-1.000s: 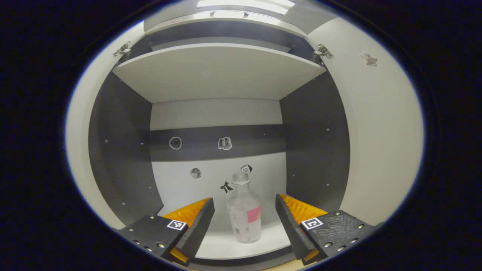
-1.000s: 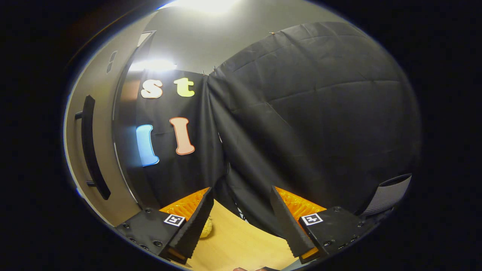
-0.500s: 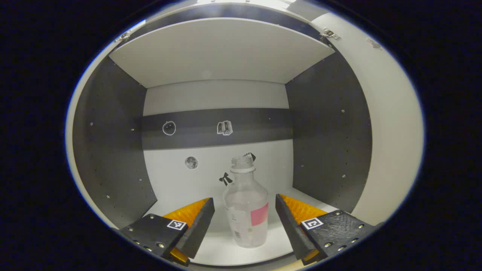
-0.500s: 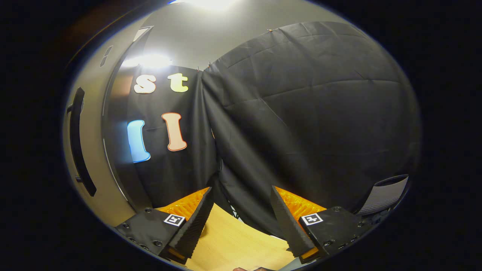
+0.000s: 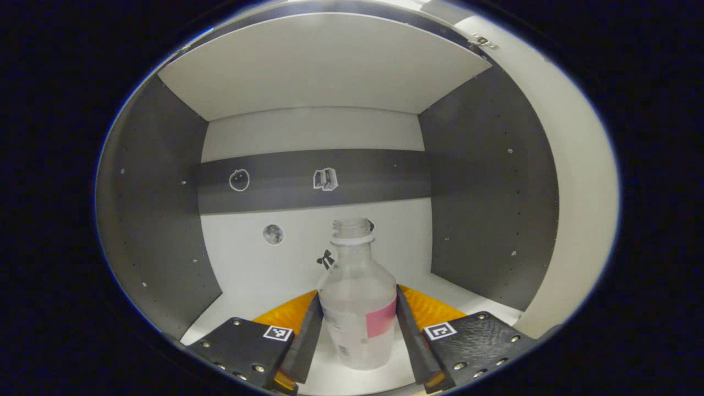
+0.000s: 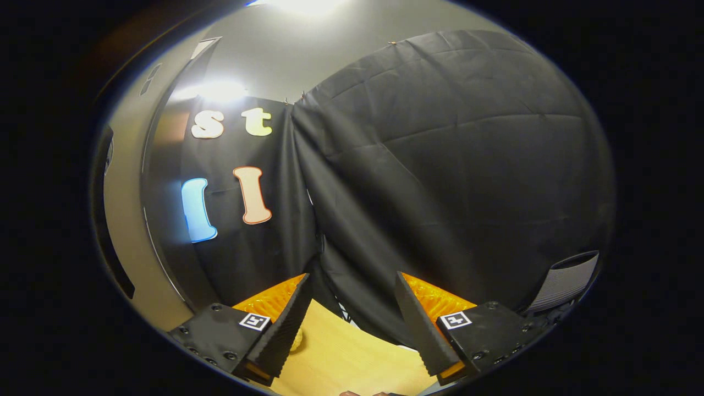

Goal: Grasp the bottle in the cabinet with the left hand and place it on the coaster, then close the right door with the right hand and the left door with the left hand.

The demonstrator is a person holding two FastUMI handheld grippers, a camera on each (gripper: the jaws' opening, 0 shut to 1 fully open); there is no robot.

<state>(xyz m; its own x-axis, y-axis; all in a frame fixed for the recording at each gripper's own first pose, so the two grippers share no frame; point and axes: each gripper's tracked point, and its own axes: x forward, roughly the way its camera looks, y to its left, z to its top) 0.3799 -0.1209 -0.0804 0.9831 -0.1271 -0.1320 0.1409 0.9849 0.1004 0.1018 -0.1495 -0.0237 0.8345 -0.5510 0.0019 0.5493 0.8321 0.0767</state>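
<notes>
In the left gripper view, we have our left tool point(image 5: 356, 330) inside the cabinet point(image 5: 489, 181), its two fingers drawn in against the sides of the bottle point(image 5: 357, 308). The bottle stands upright on the cabinet's bottom shelf point(image 5: 253, 308), uncapped, with a pink patch on its label. Both fingers look pressed to its body, so we judge the grasp made or all but made; the bottle has not left the shelf. The inner face of the right door point(image 5: 577, 181) shows at the right edge, swung open.

In the right gripper view, our right tool point(image 6: 352, 324) hangs over the wooden desk point(image 6: 341, 363) with its fingers spread apart and nothing between them. A pale door point(image 6: 124, 220) with a dark handle point(image 6: 110, 258) stands at the left edge, in front of the booth's black cloth.

By our reckoning the task is in its first step. Carrying the bottle out, setting it on the coaster and closing both doors are all left to do.
</notes>
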